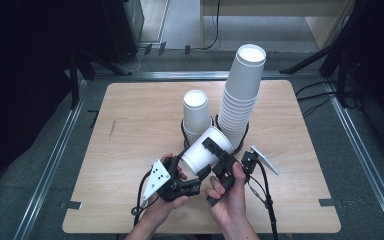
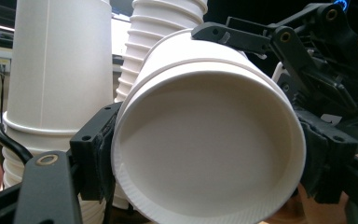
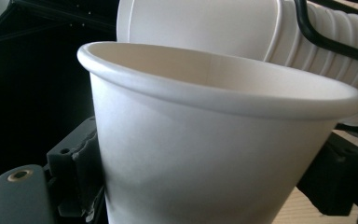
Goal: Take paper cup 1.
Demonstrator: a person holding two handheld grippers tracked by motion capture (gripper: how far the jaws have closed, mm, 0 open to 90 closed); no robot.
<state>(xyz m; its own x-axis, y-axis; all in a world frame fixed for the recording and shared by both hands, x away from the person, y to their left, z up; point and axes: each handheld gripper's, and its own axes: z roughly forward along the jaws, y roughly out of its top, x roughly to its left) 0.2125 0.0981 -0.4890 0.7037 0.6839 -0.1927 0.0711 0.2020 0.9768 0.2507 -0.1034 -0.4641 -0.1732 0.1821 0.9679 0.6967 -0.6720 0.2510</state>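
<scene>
A white paper cup (image 1: 207, 149) is held on its side above the near middle of the wooden table (image 1: 130, 150), its base turned toward the person and its open mouth toward the far edge, and both grippers are on it at once. The left gripper (image 1: 192, 181) comes in from the near left; in the left gripper view its two black jaws sit on either side of the cup's ridged bottom rim (image 2: 205, 205), pads against the paper, so it is clamped on the base end. The right gripper (image 1: 220, 155) reaches along the cup's upper wall from the near right, and in the right gripper view its jaws flank the cup wall (image 3: 205, 158) just below the rolled lip, pressing on both sides. The person's left hand (image 1: 167, 202) and right hand (image 1: 230, 197) hold the tools close together near the table's near edge. Just behind the held cup, around the table's centre, stand two stacks of upside-down cups: a short stack (image 1: 196, 115) on the left and a tall stack (image 1: 241, 95) leaning slightly on the right, each seated in a black ring holder (image 1: 184, 131).
</scene>
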